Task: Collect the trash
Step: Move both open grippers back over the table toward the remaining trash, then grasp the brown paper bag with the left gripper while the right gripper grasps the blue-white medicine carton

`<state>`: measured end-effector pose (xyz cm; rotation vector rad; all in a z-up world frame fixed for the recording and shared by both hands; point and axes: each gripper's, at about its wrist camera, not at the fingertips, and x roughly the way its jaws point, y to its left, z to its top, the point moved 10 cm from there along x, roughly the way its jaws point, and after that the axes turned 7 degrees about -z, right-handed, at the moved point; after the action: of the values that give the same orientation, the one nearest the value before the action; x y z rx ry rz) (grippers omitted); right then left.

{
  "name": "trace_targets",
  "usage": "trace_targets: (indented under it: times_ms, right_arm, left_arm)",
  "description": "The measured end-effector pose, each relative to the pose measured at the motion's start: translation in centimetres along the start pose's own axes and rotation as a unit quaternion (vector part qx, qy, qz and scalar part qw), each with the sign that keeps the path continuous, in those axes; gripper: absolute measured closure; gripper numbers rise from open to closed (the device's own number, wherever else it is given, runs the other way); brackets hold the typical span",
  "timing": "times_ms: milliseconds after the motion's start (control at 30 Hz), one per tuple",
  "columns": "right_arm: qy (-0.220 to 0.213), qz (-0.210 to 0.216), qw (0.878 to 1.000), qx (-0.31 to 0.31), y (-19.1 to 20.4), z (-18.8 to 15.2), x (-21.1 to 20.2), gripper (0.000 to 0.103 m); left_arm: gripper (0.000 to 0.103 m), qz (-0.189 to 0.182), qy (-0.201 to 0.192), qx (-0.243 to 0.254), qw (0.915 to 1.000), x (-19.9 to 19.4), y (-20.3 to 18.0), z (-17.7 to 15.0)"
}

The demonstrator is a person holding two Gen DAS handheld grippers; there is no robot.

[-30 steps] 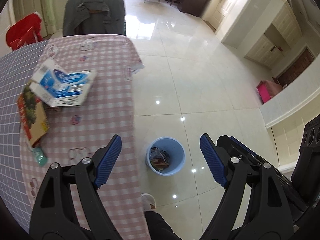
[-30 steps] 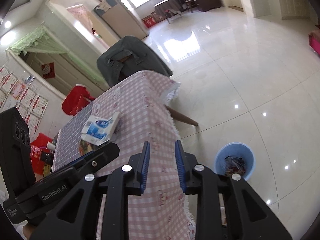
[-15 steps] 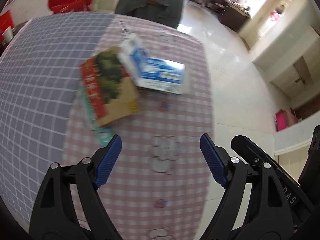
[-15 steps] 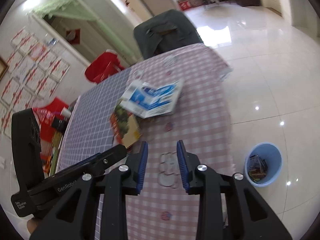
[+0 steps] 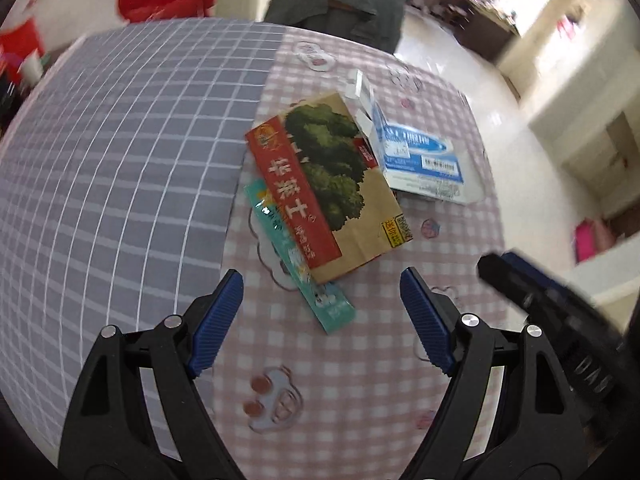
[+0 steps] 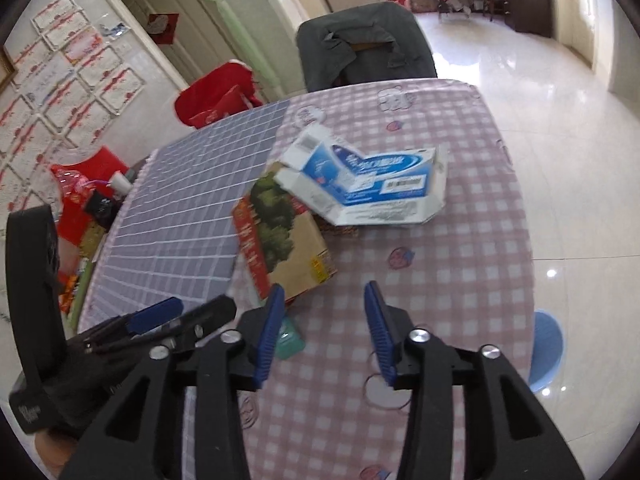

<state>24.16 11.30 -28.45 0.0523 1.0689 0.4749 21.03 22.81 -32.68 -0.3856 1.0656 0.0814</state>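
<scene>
From the left wrist: left gripper [image 5: 320, 320] fingers spread wide, empty, above bare pink check of the surface [image 5: 360, 380]; teal wrapper [image 5: 304, 264] just ahead, tucked under brown paper bag [image 5: 340, 200], blue-white carton [image 5: 420, 152] toward the right edge.

From the right wrist: right gripper [image 6: 324, 332] fingers opening, empty; clear cloth ahead to the right edge; blue bin [image 6: 546, 348] on the floor beyond it.

Brown paper bag [image 5: 328, 184]: red strip reads "华莱士".

Bright daylight from far windows glares off the glossy floor [image 6: 560, 128] — fisheye bending at edges, slight motion blur.
</scene>
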Motion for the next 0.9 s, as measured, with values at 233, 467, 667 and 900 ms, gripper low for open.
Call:
trace_targets:
  times_ms: [233, 467, 667, 900]
  right_arm:
    - [-0.013, -0.023, 0.999, 0.043, -3.6, 1.6, 1.7, 0.048]
    - [-0.017, 0.017, 0.991, 0.131, -7.1, 2.5, 4.2, 0.045]
    - [-0.037, 0.061, 0.984, 0.160, -8.1, 4.3, 6.6, 0.045]
    - [-0.029, 0.120, 0.974, 0.191, -8.2, 4.7, 9.6, 0.045]
  left_arm:
    - [0.023, 0.044, 0.010, 0.096, 0.9943, 4.3, -1.3, -0.1]
    - [0.023, 0.087, 0.006, 0.152, 0.9846, 6.7, -1.4, 0.0]
    - [0.023, 0.104, -0.008, 0.158, 0.9818, 7.5, -1.0, 0.9]
    - [0.023, 0.140, -0.028, 0.184, 0.9725, 7.8, -1.6, 1.7]
